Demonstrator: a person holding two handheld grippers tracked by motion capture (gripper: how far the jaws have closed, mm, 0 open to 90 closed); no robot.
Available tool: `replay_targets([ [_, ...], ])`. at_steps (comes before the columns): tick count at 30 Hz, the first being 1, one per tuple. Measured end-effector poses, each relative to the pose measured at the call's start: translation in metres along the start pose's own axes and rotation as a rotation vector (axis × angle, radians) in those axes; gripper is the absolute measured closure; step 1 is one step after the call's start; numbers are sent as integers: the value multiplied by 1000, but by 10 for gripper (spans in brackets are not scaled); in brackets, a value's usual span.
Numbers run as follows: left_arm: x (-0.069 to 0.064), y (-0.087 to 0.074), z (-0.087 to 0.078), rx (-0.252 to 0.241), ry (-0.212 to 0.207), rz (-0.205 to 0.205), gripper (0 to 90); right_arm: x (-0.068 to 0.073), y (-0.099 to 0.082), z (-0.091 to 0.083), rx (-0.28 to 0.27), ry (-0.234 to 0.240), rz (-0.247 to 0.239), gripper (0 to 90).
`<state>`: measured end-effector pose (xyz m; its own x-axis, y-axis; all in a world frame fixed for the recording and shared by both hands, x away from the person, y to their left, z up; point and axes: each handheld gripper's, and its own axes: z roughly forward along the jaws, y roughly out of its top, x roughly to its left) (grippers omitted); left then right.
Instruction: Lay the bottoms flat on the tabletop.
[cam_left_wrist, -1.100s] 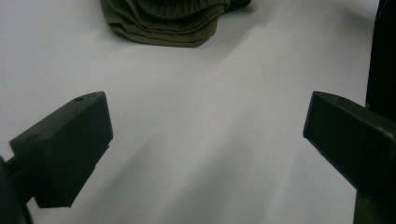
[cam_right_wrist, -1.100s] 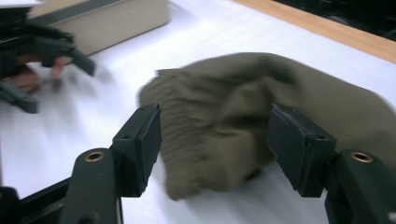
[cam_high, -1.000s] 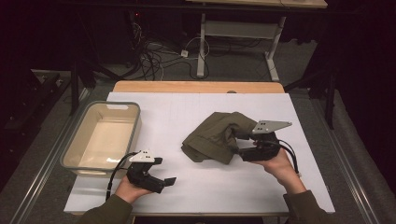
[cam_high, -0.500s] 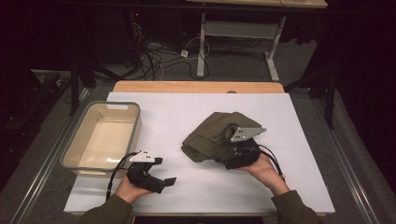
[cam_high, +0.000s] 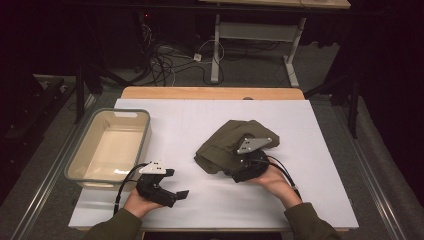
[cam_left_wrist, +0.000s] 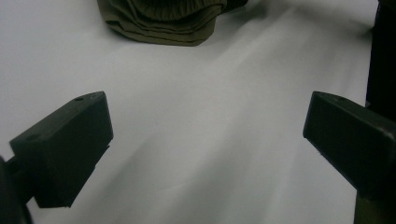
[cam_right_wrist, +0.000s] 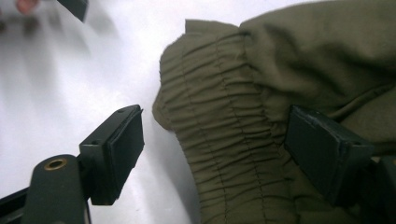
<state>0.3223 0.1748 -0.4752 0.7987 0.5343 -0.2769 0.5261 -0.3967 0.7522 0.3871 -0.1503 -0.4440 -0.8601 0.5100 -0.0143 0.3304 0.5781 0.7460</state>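
right gripper (cam_high: 239, 169): jaws apart, just been opening, elastic waistband of olive garment (cam_high: 227, 145) between them, unclamped
left gripper (cam_high: 181, 194): jaws apart, garment at its 1 o'clock

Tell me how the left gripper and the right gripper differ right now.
The right gripper reaches into the olive garment, its elastic waistband lying between the fingers; the left gripper has only bare white table between its fingers. The right gripper's jaws have just been opening, without clamping the cloth; the left gripper rests near the beige bin, apart from the garment. Both are hand-held, black and open.
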Motion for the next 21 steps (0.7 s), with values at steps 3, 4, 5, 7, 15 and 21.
replay_targets([
  [3, 0, 0, 0, 1, -1, 0, 9, 1, -1, 7, 18, -21, -7, 196],
  [4, 0, 0, 0, 1, -2, -1, 9, 1, -1, 9, 21, -27, -8, 195],
  [5, 0, 0, 0, 2, -2, -1, 9, 0, -2, 11, 30, -38, -13, 194],
  [7, 0, 0, 0, 1, -4, -1, 9, 0, -4, 17, 49, -52, -21, 178],
  [15, 0, 0, 1, 5, -4, -2, 9, 7, -8, 31, 75, -128, -66, 153],
  [21, 0, 0, 1, 6, -4, -3, 9, 12, -10, 36, 82, -197, -110, 199],
])
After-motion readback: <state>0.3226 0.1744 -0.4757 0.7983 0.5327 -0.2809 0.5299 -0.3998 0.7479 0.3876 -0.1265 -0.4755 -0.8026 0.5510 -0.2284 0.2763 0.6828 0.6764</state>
